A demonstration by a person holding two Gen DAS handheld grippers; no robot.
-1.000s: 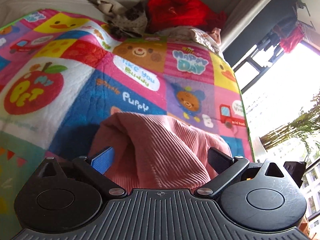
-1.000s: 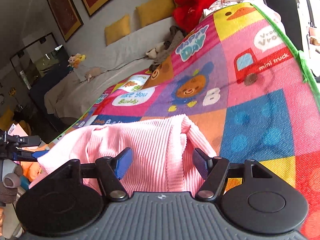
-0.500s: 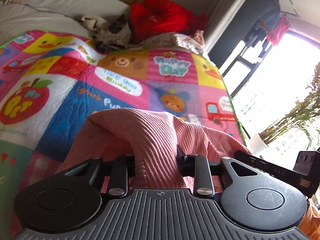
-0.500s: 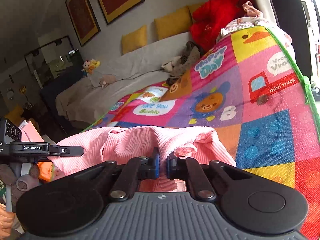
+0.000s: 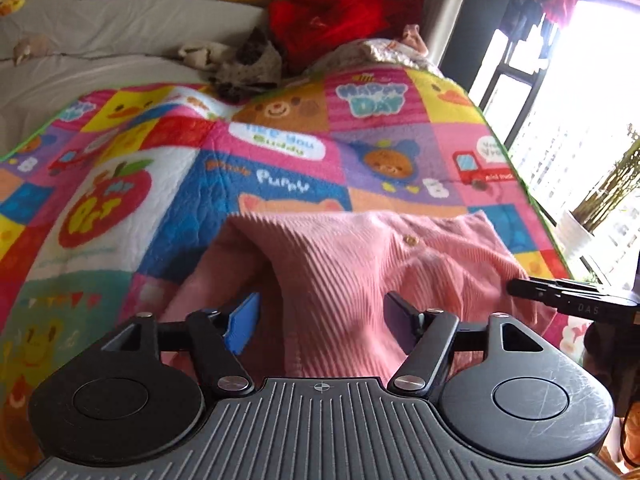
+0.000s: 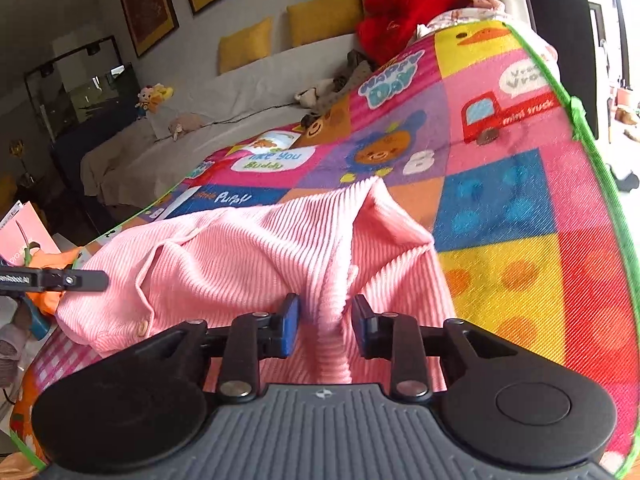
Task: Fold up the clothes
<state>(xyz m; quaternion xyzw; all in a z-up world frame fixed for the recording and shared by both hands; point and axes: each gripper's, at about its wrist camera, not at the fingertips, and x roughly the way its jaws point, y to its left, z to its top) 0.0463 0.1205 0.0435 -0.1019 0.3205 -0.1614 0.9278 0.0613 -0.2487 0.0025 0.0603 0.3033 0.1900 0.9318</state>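
Pink top (image 5: 360,276), ribbed knit with small buttons, is bunched in a heap at the near edge of the mat (image 5: 120,200), which is that loud kids' patchwork thing with bears, an apple, a truck and ducks on it. The mat is spread over a big pale bed or sofa (image 5: 100,40), with yellow cushions (image 6: 324,14) along the far wall and a red heap of fabric (image 5: 332,20) at the far end, right by the window side. A crumpled grey-brown garment (image 5: 244,66) sits just left of the red stuff.

Left gripper (image 5: 322,322): jaws opening, already wide apart, a fold of the top lies between them but the blue pads don't press on it.

Right gripper (image 6: 324,326): jaws also opening, narrower gap, a raised ridge of the top runs up between the pads, looks let go, not pinched.

The two grippers are near each other, one at each side of the heap.
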